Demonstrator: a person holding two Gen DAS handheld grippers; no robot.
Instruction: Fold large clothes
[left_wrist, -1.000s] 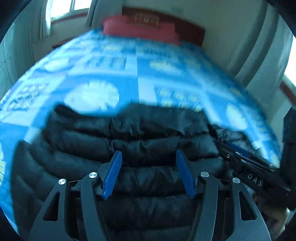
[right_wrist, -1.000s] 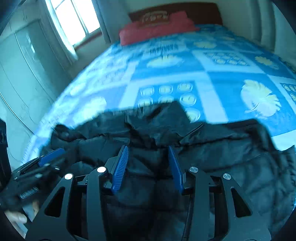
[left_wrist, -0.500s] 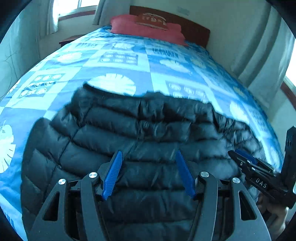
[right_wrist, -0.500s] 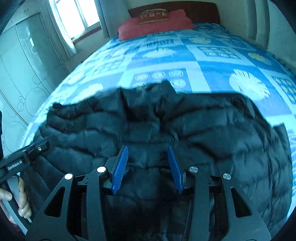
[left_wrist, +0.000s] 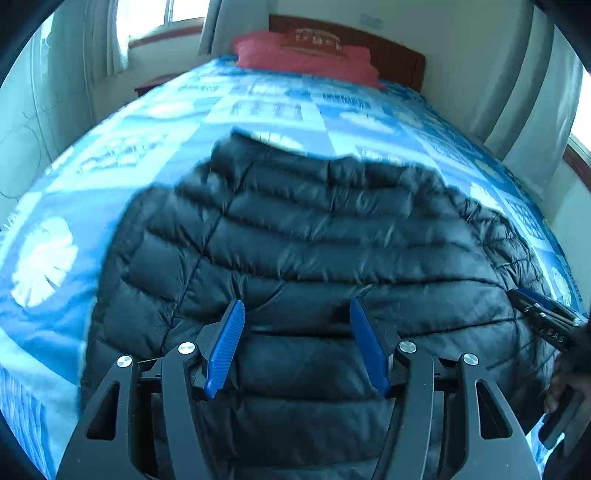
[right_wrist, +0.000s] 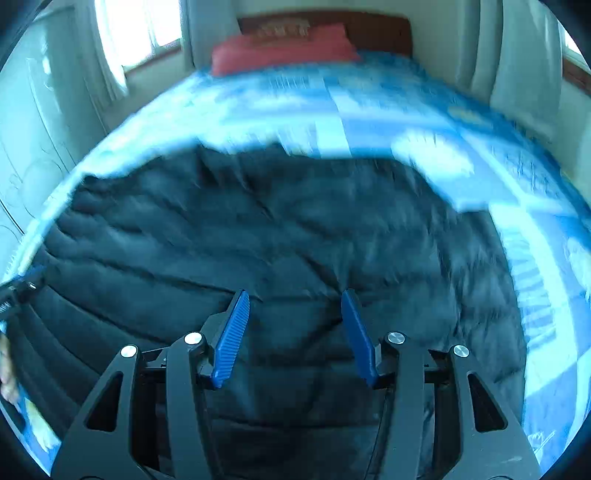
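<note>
Flatly spread across the blue patterned bed (left_wrist: 110, 177): black puffer jacket (left_wrist: 314, 240), quilted back up, collar end toward the red pillow (left_wrist: 306, 51), probably laid out so for clean folds. Poised over the near hem, left gripper (left_wrist: 295, 347), blue pads parted, nothing between them. Likewise right gripper (right_wrist: 293, 336), released and empty, above the hem further right; that view blurred, fine detail lost. Both placed at the hem likely for pinching an edge and carrying it over. Folding apparently not yet begun; slippery, puffy fabric prone to springing back.
</note>
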